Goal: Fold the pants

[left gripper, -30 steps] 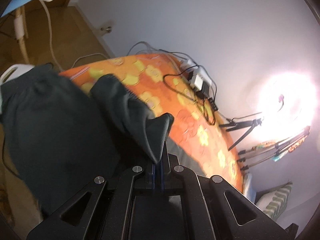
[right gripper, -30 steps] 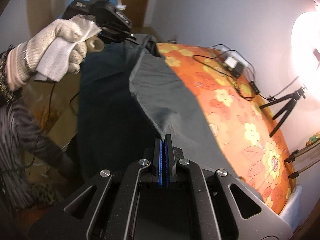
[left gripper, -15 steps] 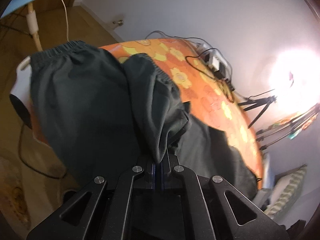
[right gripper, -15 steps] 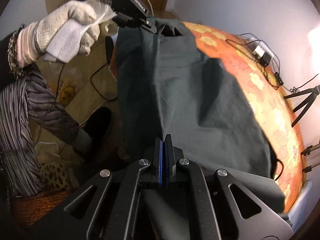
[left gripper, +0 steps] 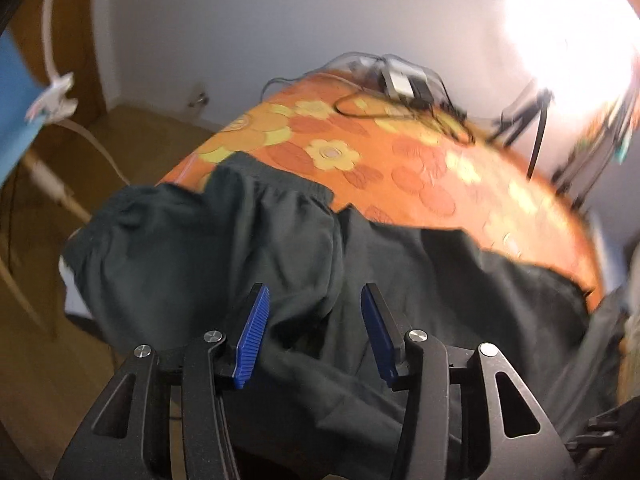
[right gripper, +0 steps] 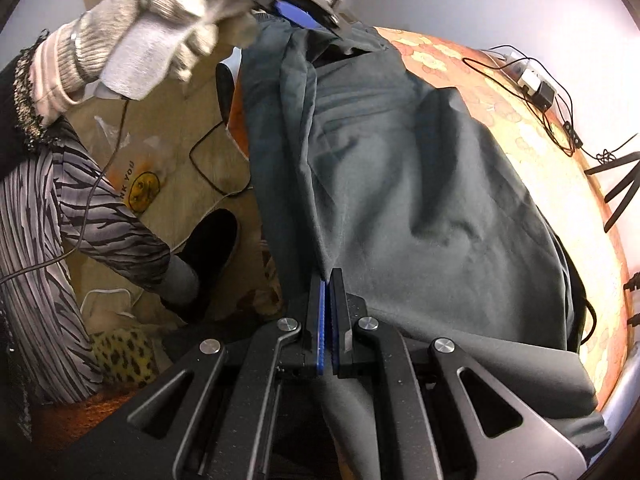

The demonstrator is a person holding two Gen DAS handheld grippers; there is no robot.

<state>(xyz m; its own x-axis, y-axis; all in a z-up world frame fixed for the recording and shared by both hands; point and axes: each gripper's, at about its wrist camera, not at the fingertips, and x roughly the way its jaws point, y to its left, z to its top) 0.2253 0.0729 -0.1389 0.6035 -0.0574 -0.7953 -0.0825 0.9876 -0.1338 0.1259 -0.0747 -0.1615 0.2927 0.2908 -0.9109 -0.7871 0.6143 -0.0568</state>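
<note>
The left gripper [left gripper: 314,334] is held just above the near edge of the table, its blue-padded jaws spread wide with nothing between them. In the right wrist view, the same tool is seen at the top of the frame, gripped by a hand in a white knit glove [right gripper: 148,28], over the waistband end of the garment. The right gripper [right gripper: 328,280] is held low at the near side, its jaws pressed together on a fold of fabric.

The pants [left gripper: 248,256] are dark grey-green and are spread over the orange flowered tablecloth [left gripper: 400,160], with the gathered elastic waistband [left gripper: 276,176] lying toward the far left corner. One layer is doubled over along the near edge, and part of the cloth is draped off the table side. Creases are seen across the upper layer [right gripper: 420,184].

The leg ends are cut off by the frame. The left wrist view is blurred, and a bright lamp [left gripper: 568,40] washes out the upper right. Cables and a small adapter [right gripper: 536,84] are seen at the table's far edge.
</note>
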